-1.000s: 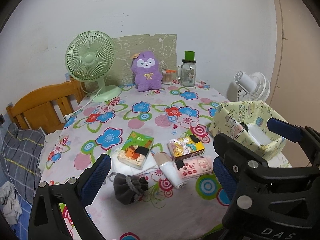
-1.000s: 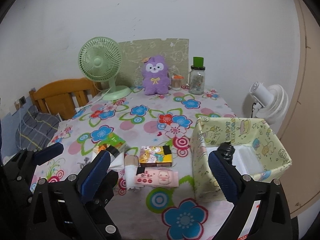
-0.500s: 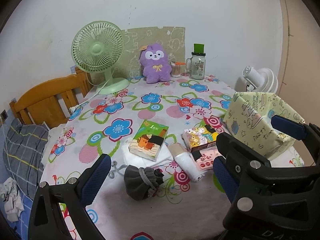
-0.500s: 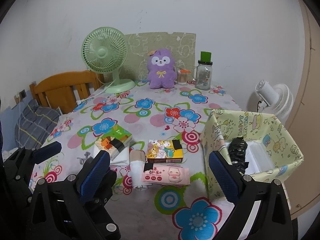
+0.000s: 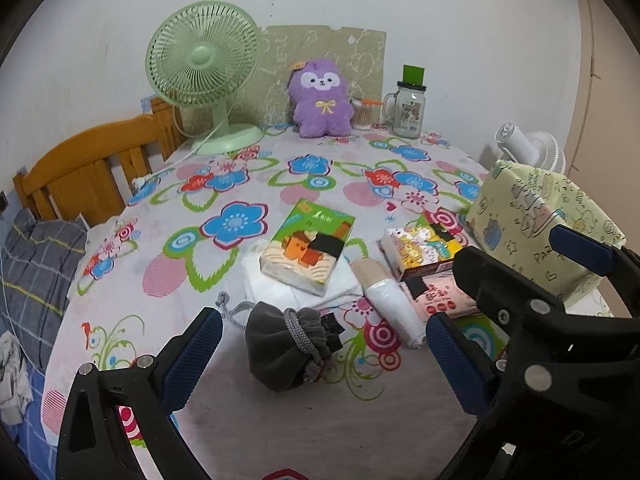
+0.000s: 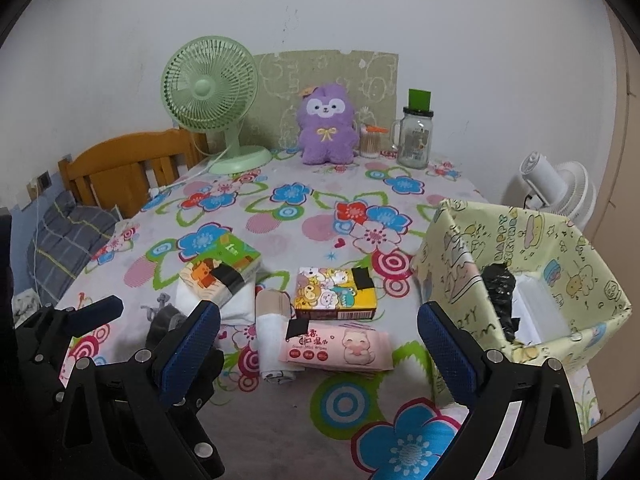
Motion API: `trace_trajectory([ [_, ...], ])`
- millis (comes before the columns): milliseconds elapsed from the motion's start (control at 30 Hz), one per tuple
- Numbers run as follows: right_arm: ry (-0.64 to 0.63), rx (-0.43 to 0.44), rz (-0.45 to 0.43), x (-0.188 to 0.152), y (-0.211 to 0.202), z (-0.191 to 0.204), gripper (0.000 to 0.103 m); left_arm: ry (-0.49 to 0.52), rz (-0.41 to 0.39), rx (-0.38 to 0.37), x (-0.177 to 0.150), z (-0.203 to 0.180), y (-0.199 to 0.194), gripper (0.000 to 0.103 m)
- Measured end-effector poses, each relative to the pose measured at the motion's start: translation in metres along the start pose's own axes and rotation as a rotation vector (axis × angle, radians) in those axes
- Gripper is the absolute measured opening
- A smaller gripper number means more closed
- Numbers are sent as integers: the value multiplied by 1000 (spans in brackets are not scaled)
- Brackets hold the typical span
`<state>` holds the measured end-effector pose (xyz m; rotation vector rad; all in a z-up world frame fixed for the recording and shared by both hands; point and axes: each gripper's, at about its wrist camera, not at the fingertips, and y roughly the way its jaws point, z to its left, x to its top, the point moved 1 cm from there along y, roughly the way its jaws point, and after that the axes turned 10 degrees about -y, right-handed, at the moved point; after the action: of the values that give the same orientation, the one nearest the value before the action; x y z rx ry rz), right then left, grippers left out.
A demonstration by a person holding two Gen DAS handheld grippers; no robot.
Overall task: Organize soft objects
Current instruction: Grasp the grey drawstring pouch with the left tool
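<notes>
Nearest the left gripper (image 5: 320, 344), whose fingers stand wide apart and hold nothing, lies the grey drawstring pouch (image 5: 286, 346) on the flowered surface (image 5: 240, 420), framed between the two blue pads. It looks light and slack, likely to squash and sag when pinched, so the bunched neck under the cord seems the firmest place to take it; the loose cord trailing to the left could snag. The right gripper (image 6: 318, 344) hangs alongside, its fingers likewise spread and empty, over the pink wipes pack (image 6: 340, 348) and the rolled cloth (image 6: 272, 340), which touch each other. The wipes pack should be pliant and a little slick in its wrapper. Just beyond sit the green tissue pack (image 5: 310, 248), resting on a folded white cloth (image 5: 276, 284), and the cartoon tissue pack (image 6: 334, 294), close enough to crowd a grasp. To the right stands the yellow paper-covered box (image 6: 460, 264), open-topped with a black bag (image 6: 500, 296) already inside. Far back, well clear, are the purple plush (image 5: 322, 98), green fan (image 5: 204, 56) and glass jar (image 5: 409, 108).
</notes>
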<state>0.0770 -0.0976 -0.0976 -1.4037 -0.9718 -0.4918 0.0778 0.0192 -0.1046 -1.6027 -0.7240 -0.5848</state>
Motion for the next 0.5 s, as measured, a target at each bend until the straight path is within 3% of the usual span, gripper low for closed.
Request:
trace_trajectory([
  [500, -11, 22, 98, -12, 41, 8, 100, -33, 67, 40, -7, 18, 35, 98],
])
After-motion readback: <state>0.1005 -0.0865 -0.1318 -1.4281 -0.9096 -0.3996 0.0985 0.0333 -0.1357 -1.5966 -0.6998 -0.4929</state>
